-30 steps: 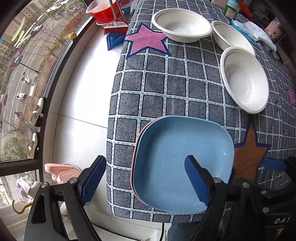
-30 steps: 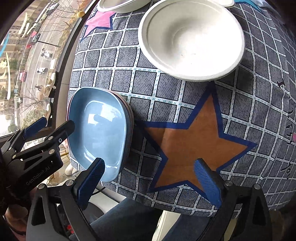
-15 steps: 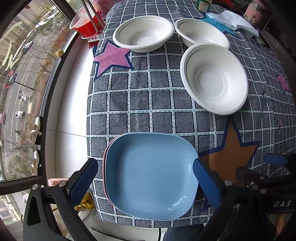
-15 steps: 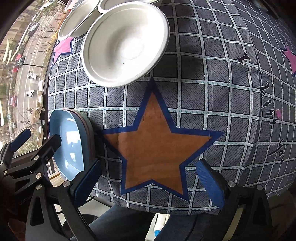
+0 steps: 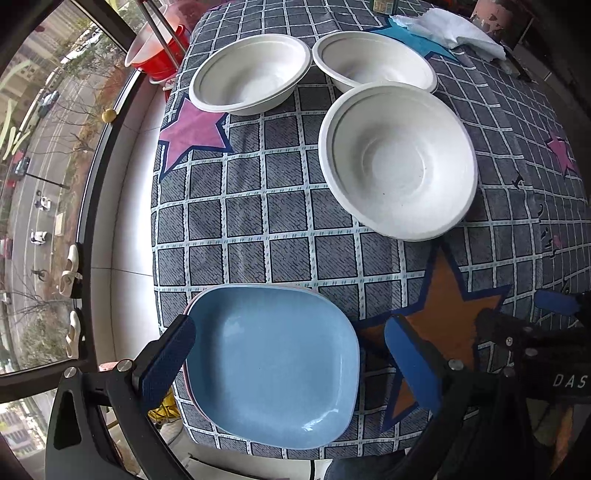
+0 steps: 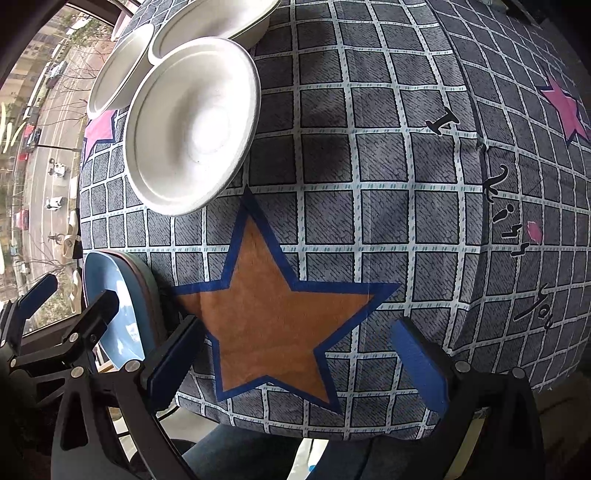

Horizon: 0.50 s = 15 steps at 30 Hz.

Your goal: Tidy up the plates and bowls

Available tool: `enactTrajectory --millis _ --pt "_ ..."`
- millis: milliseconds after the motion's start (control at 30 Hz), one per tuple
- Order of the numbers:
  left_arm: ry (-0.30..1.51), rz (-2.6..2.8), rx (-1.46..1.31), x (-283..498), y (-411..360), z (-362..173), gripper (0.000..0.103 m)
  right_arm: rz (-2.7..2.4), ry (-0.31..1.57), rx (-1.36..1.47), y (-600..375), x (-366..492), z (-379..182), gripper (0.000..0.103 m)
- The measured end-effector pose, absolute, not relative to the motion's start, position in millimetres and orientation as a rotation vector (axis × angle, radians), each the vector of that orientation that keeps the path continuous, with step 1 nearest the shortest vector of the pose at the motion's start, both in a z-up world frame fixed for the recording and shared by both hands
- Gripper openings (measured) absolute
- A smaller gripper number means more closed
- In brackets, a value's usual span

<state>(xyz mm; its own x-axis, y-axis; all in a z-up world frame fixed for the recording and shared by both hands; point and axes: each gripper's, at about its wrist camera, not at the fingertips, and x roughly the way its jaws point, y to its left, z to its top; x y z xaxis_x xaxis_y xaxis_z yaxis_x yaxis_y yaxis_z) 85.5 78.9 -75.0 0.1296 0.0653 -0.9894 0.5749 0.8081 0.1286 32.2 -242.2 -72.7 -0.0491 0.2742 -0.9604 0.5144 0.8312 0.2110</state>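
Where left claw (image 5: 290,363) gapes, blue plate (image 5: 273,365) beneath.

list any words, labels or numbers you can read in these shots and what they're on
"DAS": white letters on the black body of the right gripper, cut off at the left wrist picture's edge.
Black cursive lettering printed on the checked tablecloth, near its right side: stylised and warped, not readable.
Label on a container at the table's far edge: too small and cropped to read.
Nothing printed on the white bowls or the blue plate.
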Motion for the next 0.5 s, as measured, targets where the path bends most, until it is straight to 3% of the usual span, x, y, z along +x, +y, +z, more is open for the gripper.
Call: enactTrajectory --millis 500 --pt "1.412 -0.351 0.553 105.9 60.2 -78.2 0.102 -0.199 1.638 0.598 -299.0 60.0 -66.9 0.102"
